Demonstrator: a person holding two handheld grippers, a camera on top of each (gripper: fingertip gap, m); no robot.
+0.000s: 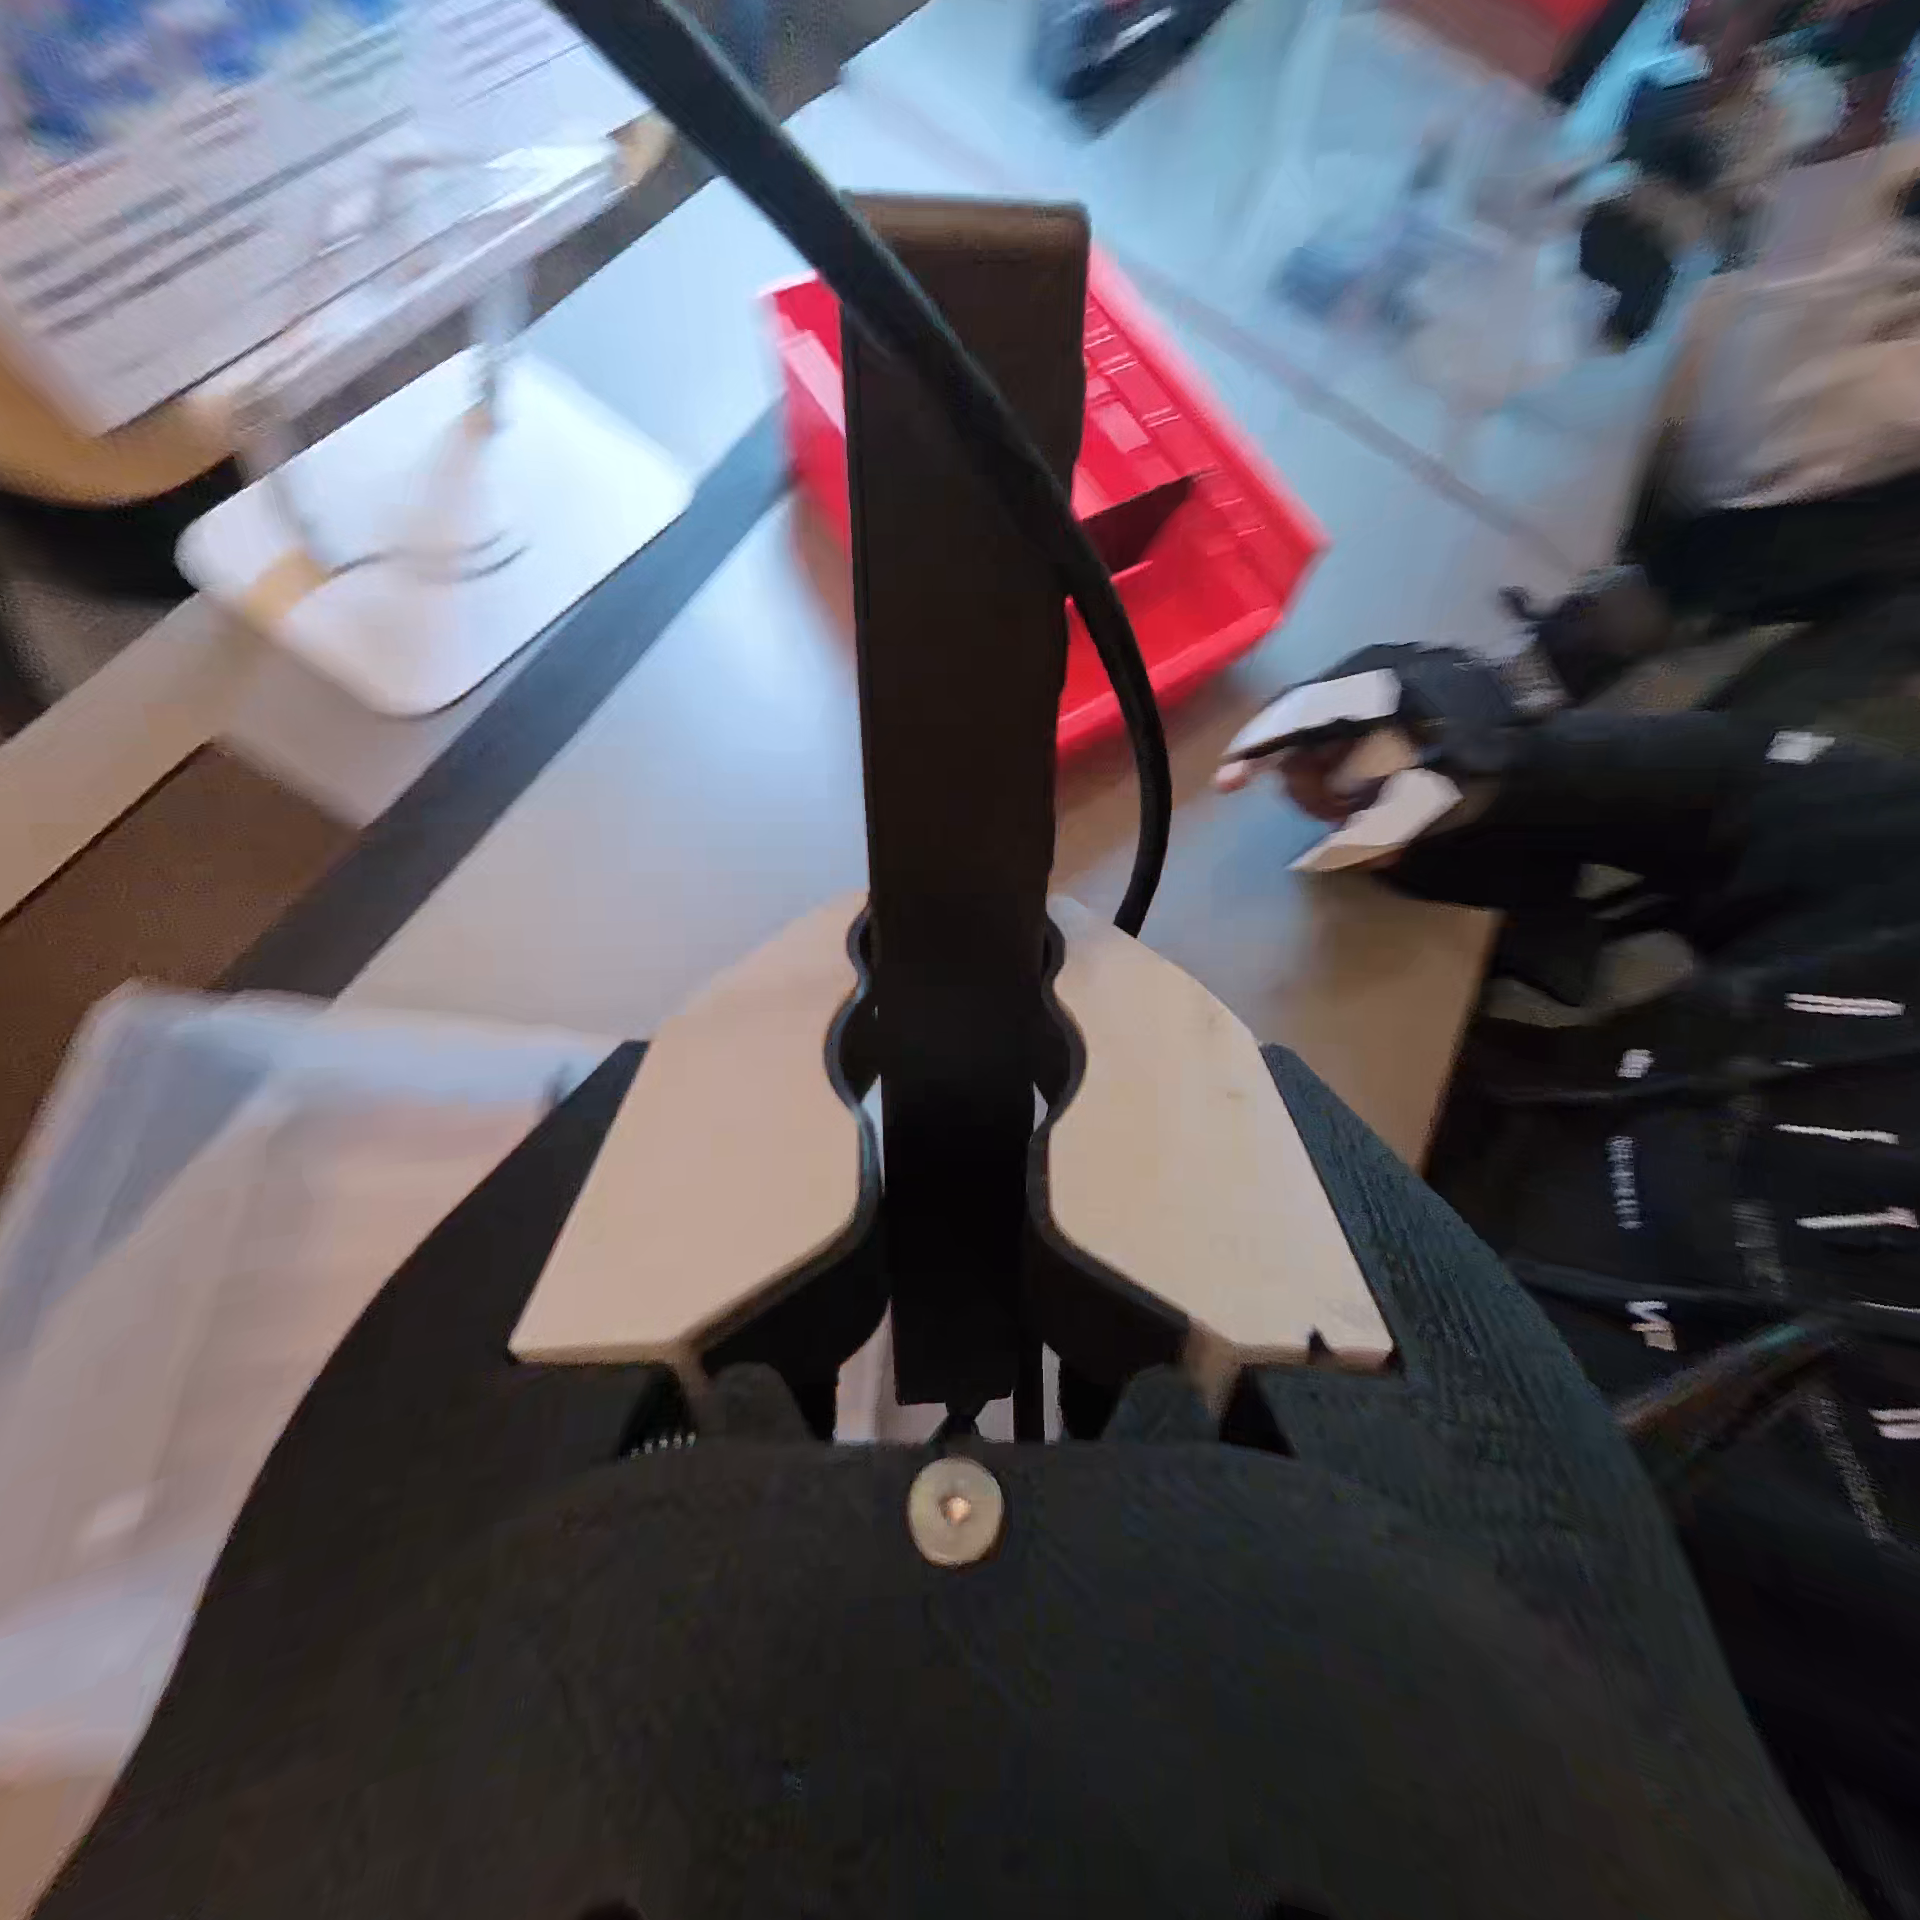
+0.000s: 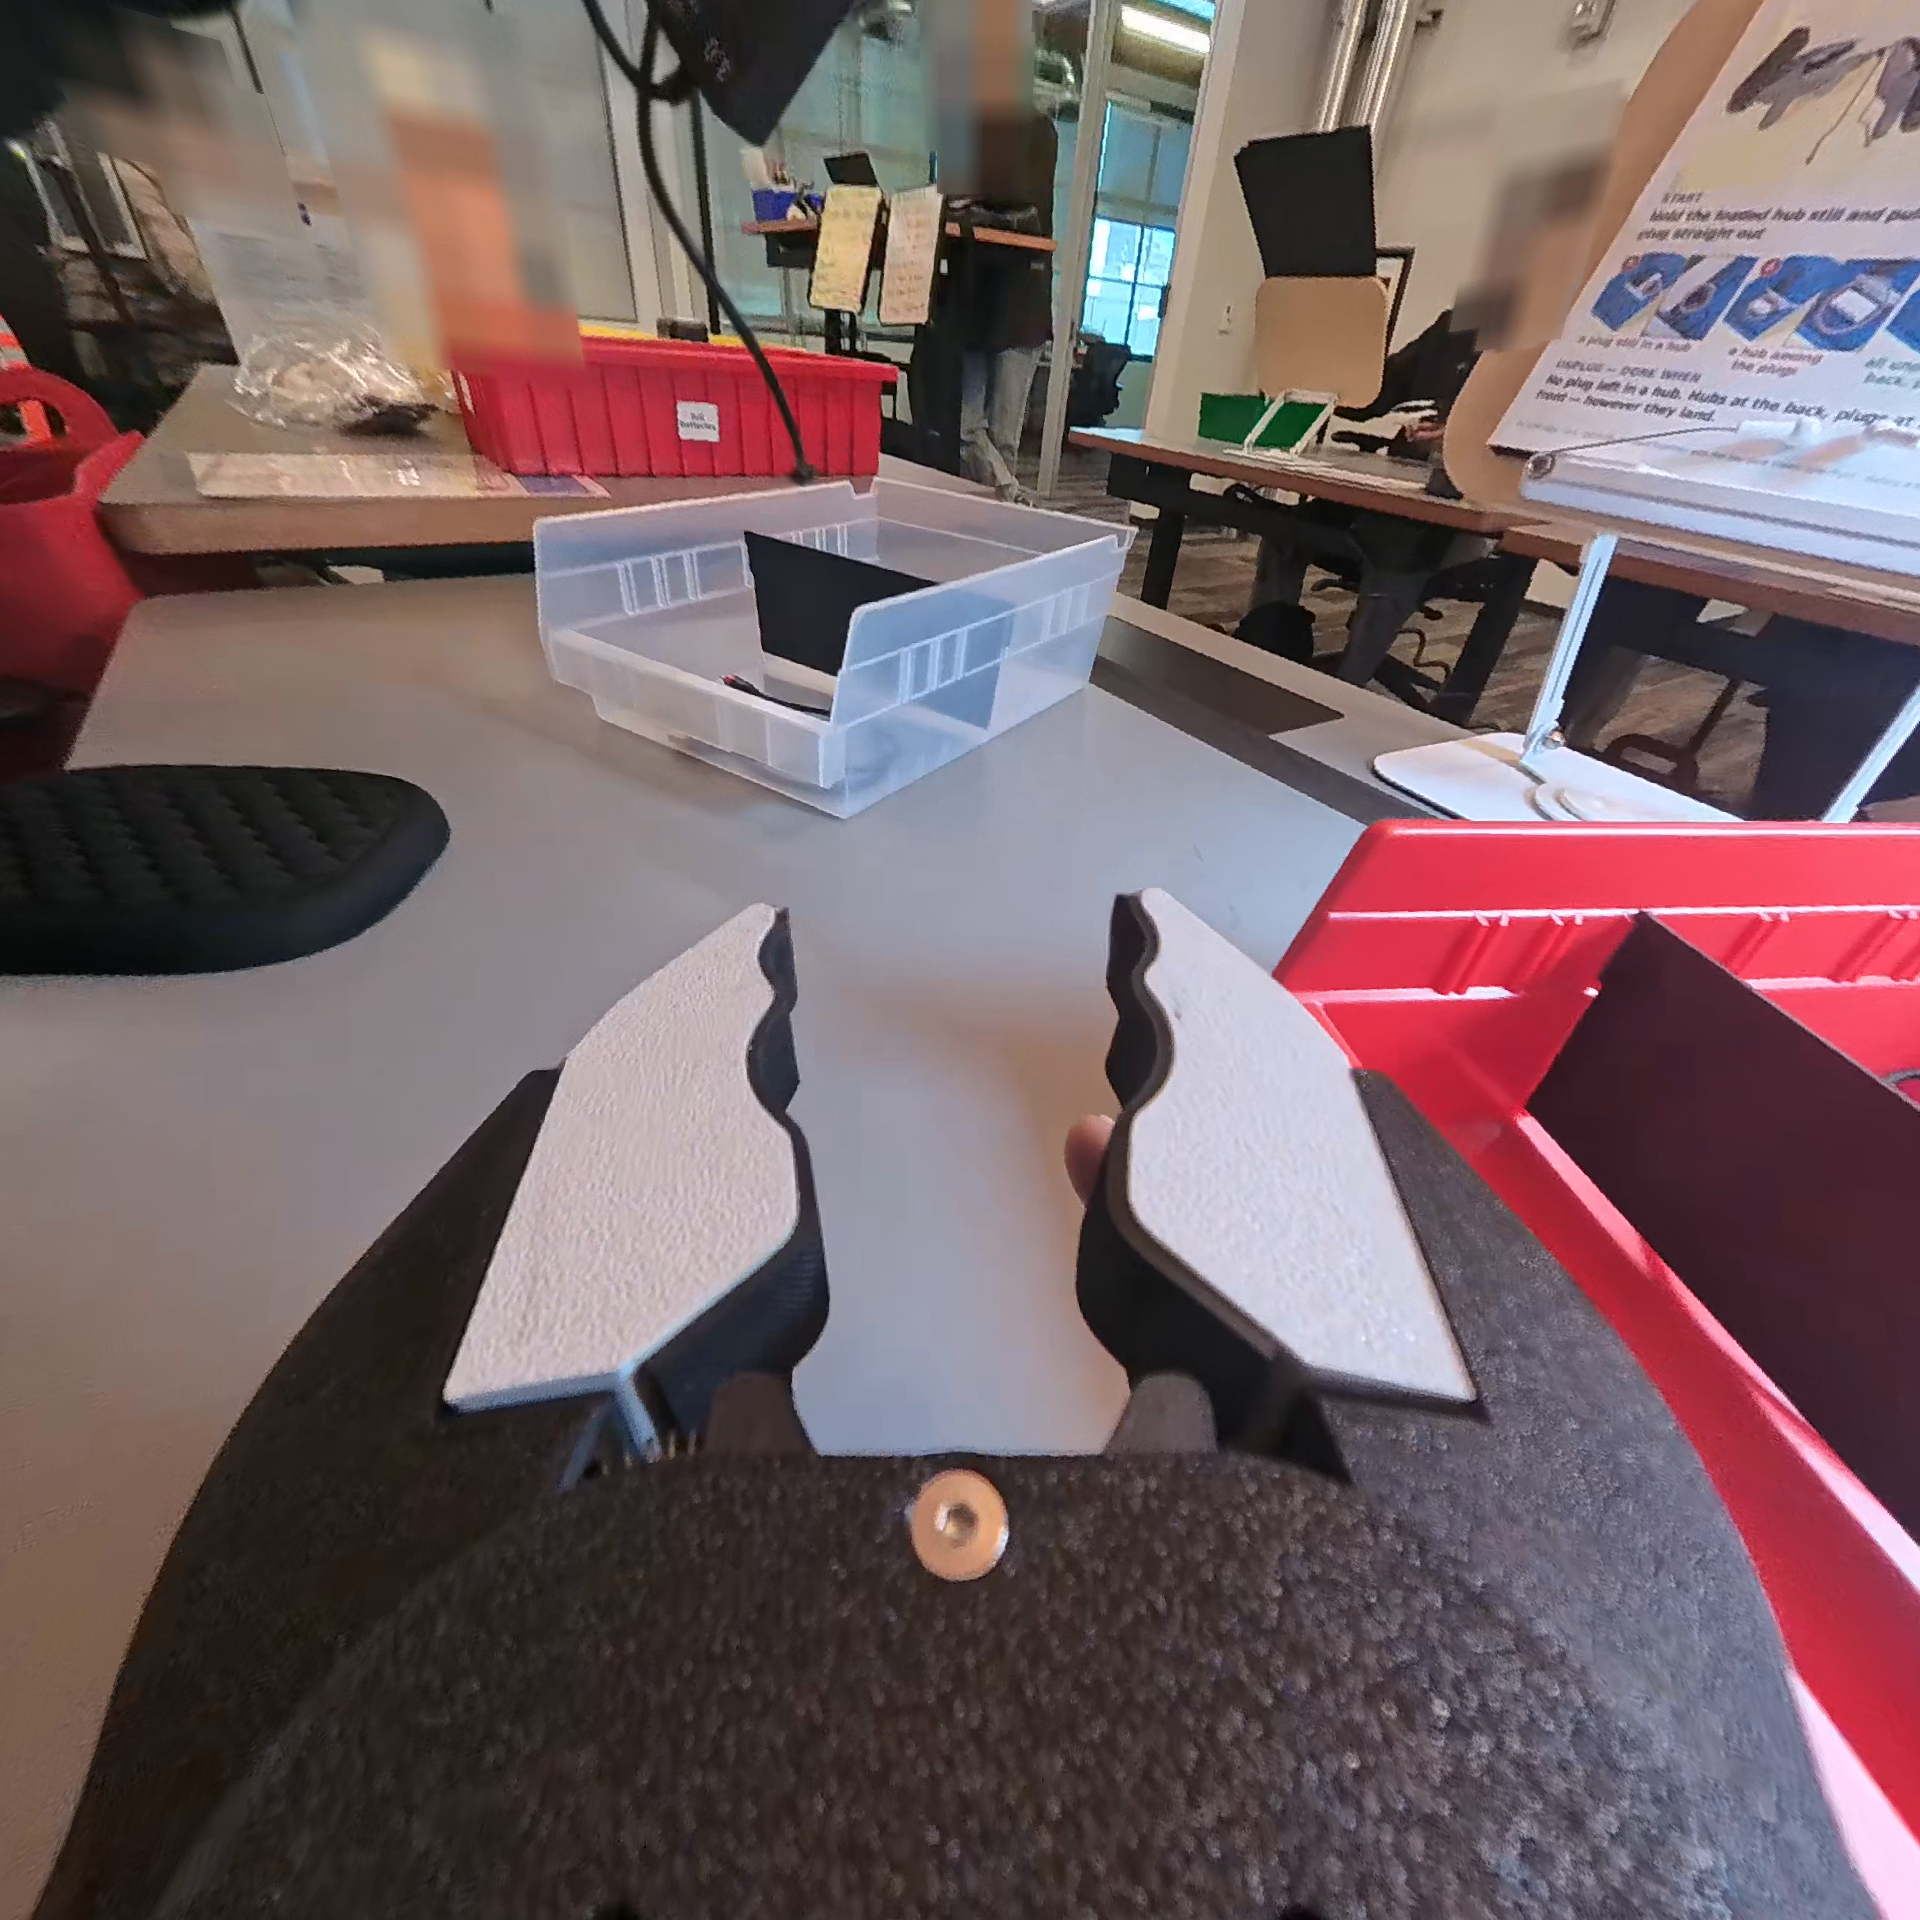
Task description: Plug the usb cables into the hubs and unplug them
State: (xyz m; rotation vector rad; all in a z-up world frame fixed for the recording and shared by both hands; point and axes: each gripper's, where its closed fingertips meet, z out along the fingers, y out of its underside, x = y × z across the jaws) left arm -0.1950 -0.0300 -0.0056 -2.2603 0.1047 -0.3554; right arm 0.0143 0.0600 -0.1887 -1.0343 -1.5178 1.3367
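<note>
1. The left gripper (image 1: 956,997) pinched a long black hub (image 1: 961,623), its long axis running straight forward beyond the fingertips, its black cable (image 1: 1091,582) arching back overhead.
2. The right gripper (image 2: 951,997) stood spread and empty above the grey table (image 2: 312,1143).
3. The red bin (image 2: 1558,1039) lay just right of it; the clear bin (image 2: 831,634) lay ahead, well apart.
4. The hub therefore sat with the left tool; the right seemed free to fetch a plug.

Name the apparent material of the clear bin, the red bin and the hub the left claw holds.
Clear bin: translucent moulded plastic, ribbed walls, contents show through. Red bin: glossy opaque plastic. Hub in the left claw: matte black, probably plastic; blur leaves it open.
</note>
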